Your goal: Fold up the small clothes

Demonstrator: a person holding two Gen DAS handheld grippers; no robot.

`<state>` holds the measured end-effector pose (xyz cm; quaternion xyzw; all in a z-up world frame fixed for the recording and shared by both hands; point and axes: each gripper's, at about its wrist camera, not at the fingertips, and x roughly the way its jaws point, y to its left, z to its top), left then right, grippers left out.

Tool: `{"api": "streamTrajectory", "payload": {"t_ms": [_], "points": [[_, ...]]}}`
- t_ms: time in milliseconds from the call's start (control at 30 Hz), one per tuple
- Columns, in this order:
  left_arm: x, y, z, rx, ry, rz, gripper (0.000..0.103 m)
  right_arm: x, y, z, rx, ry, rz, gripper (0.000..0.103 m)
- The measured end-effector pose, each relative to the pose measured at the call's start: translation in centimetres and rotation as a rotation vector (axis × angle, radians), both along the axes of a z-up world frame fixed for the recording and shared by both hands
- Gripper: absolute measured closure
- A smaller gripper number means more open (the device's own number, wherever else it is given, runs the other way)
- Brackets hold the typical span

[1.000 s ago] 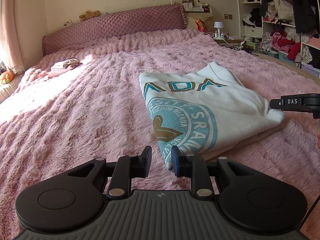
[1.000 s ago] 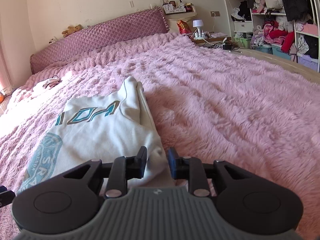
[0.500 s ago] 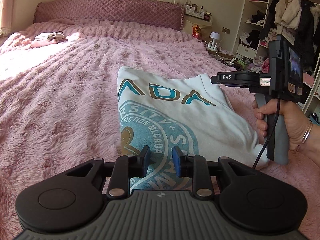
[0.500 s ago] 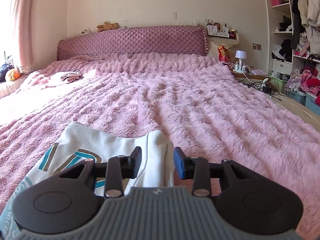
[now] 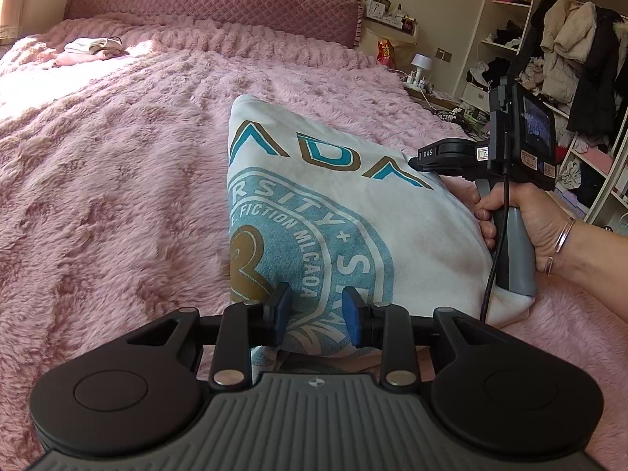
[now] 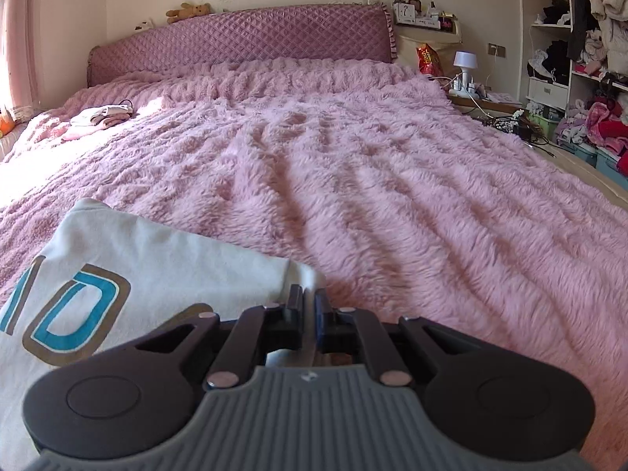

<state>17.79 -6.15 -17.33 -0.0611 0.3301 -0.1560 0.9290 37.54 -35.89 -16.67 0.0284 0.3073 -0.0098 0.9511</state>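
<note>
A folded white sweatshirt (image 5: pixel 424 227) with a teal and tan print lies on the pink fluffy bed cover (image 5: pixel 117 180). My left gripper (image 5: pixel 317 312) is at its near edge. The jaws are opening, and the printed cloth sits between the blue pads without being squeezed. My right gripper (image 5: pixel 414 161), held by a person's hand (image 5: pixel 526 219), is at the sweatshirt's right edge near the lettering. In the right wrist view that gripper (image 6: pixel 309 310) is shut on the sweatshirt's (image 6: pixel 157 259) edge. That side of the cloth stands raised off the cover.
A small pile of clothes (image 6: pixel 102 115) lies far back on the left of the bed. The quilted headboard (image 6: pixel 243 43) closes the far end. A nightstand lamp (image 6: pixel 465 64) and crowded clothes shelves (image 5: pixel 569 59) stand to the right, past the bed's edge.
My right gripper travelled along the sweatshirt's right edge and closed on it, and that side has lifted. My left gripper came forward onto the near edge, and its jaws widened.
</note>
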Motion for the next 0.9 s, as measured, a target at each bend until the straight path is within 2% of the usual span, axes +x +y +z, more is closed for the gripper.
{"api": "streamTrajectory", "payload": {"t_ms": [133,200,367,500,633,733,833,900], "points": [[0.3,0.2,0.0,-0.009,0.012,0.006,0.066,-1.5,-0.8,1.7,0.033,-0.069,-0.020,0.087],[0.4,0.4,0.1,-0.018,0.019,0.007,0.066,-3.5,-1.0,3.3,0.064,-0.108,0.012,0.087],[0.5,0.4,0.2,-0.026,0.034,0.009,0.066,-10.8,0.3,6.0,0.110,-0.139,0.204,0.087],[0.6,0.2,0.3,-0.014,0.040,0.010,0.066,-15.1,1.6,5.2,0.095,-0.080,0.293,0.088],[0.7,0.0,0.4,-0.001,0.043,0.007,0.066,-15.9,0.9,2.6,0.093,-0.012,0.237,0.090],[0.7,-0.2,0.4,0.016,0.043,-0.001,0.066,-16.1,0.0,1.1,0.121,0.003,0.205,0.091],[0.7,-0.2,0.4,0.020,0.043,-0.002,0.066,-16.1,0.0,1.0,0.114,0.005,0.202,0.091],[0.7,0.2,1.0,-0.006,0.052,0.003,0.065,-16.1,0.1,1.7,0.116,0.003,0.203,0.087]]}}
